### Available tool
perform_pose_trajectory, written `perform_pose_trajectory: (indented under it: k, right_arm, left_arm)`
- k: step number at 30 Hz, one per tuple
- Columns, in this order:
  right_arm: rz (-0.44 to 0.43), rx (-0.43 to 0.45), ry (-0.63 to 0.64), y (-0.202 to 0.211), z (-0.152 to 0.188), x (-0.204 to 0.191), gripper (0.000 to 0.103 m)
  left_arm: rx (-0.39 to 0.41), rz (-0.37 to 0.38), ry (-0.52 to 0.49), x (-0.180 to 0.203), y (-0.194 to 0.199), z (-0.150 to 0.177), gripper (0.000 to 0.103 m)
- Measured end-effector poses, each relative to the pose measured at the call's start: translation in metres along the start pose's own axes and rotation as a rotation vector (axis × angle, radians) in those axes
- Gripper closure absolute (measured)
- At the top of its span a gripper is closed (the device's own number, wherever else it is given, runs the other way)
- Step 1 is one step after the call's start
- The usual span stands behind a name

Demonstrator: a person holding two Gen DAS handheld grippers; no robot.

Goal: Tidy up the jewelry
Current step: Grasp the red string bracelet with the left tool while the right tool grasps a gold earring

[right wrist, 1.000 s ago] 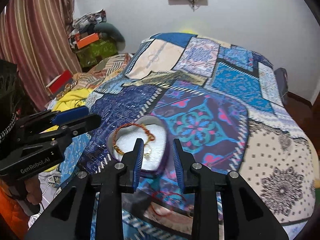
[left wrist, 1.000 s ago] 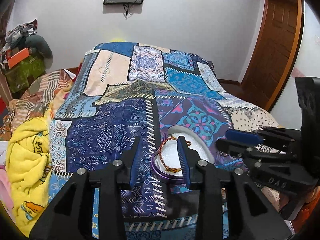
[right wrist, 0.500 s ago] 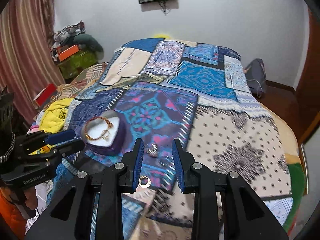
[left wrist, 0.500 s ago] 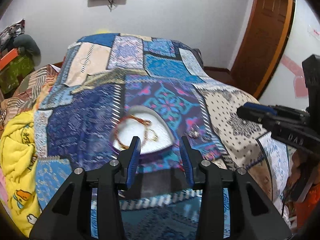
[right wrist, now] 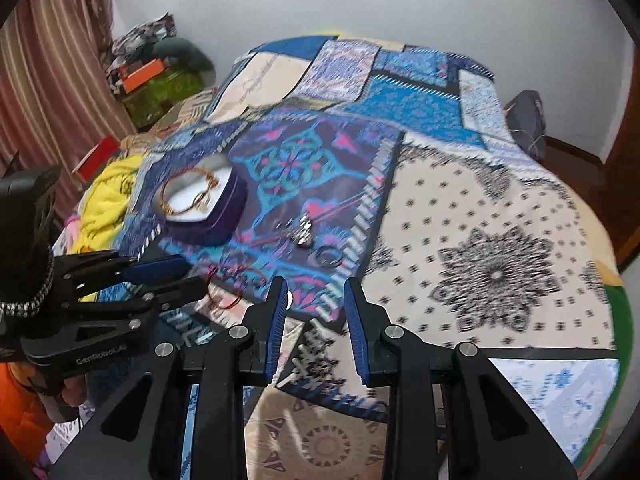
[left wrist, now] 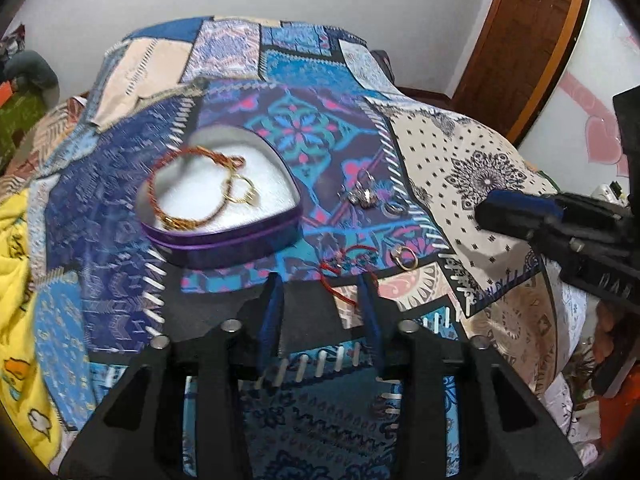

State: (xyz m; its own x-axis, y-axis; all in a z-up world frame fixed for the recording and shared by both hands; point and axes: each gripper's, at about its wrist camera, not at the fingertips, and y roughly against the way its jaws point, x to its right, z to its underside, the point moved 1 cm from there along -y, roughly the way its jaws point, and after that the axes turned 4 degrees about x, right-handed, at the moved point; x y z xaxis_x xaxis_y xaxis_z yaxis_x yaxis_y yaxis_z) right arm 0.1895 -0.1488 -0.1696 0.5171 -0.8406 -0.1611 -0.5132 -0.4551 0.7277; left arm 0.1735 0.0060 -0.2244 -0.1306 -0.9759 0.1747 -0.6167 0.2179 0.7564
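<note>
The fingers (left wrist: 269, 312) of the left gripper (left wrist: 322, 308) stand spread with nothing between them, hovering low over the bedspread (left wrist: 460, 152) right at the red thread bracelet (left wrist: 344, 268). The right gripper (right wrist: 316, 312) is likewise spread and empty, poised above the quilt edge, off to the side of the loose pieces.

The heart-shaped box (left wrist: 224, 240) sits open on the bed, already holding a braided bangle (left wrist: 188, 188) and a gold ring (left wrist: 242, 194) on its white lining. Outside it, near its right side, lie a silver charm cluster (left wrist: 362, 196), a silver ring (left wrist: 394, 209) and a gold band (left wrist: 405, 258), all apart from one another.

The risks look plain. The thread bracelet is thin and limp on soft, busy-patterned cloth, so a pinch could catch bedspread fabric with it or miss the cord entirely. Dragging the cloth would likely roll the nearby rings away or tilt the box. Both views are smeared by motion, so fine aiming is harder to judge.
</note>
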Motion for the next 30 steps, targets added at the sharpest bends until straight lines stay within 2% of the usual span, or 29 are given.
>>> perform_pose_trajectory:
  k: [2, 5, 9, 18, 19, 20, 27, 28, 30]
  right_arm:
    - [-0.018, -0.019, 0.019, -0.009, 0.004, -0.005, 0.077]
    - [-0.032, -0.041, 0.035, -0.020, 0.007, -0.010, 0.077]
    - [-0.052, -0.075, 0.055, -0.034, 0.011, -0.013, 0.077]
    - [-0.066, -0.064, 0.072, -0.047, 0.016, -0.016, 0.077]
    - [-0.067, -0.061, 0.071, -0.048, 0.016, -0.017, 0.079]
    - [-0.064, -0.055, 0.073, -0.048, 0.016, -0.017, 0.086]
    - [-0.065, -0.040, 0.066, -0.046, 0.017, -0.018, 0.089]
    - [-0.070, -0.037, 0.064, -0.044, 0.017, -0.018, 0.097]
    - [-0.069, -0.033, 0.057, -0.040, 0.016, -0.019, 0.097]
  left_arm:
    - [-0.014, 0.023, 0.011, 0.000, -0.006, 0.001, 0.081]
    - [-0.015, 0.010, 0.016, 0.000, -0.014, 0.002, 0.092]
    - [-0.005, 0.027, 0.054, -0.006, -0.019, 0.003, 0.101]
    - [0.017, 0.003, 0.050, -0.005, -0.018, 0.004, 0.103]
    - [0.019, -0.002, 0.047, -0.005, -0.018, 0.004, 0.103]
    - [0.021, -0.009, 0.048, -0.003, -0.017, 0.004, 0.103]
    - [0.045, -0.021, 0.055, -0.002, -0.008, 0.000, 0.103]
    - [0.054, -0.023, 0.056, -0.002, -0.004, -0.001, 0.103]
    - [0.076, -0.026, 0.054, -0.001, 0.004, -0.004, 0.103]
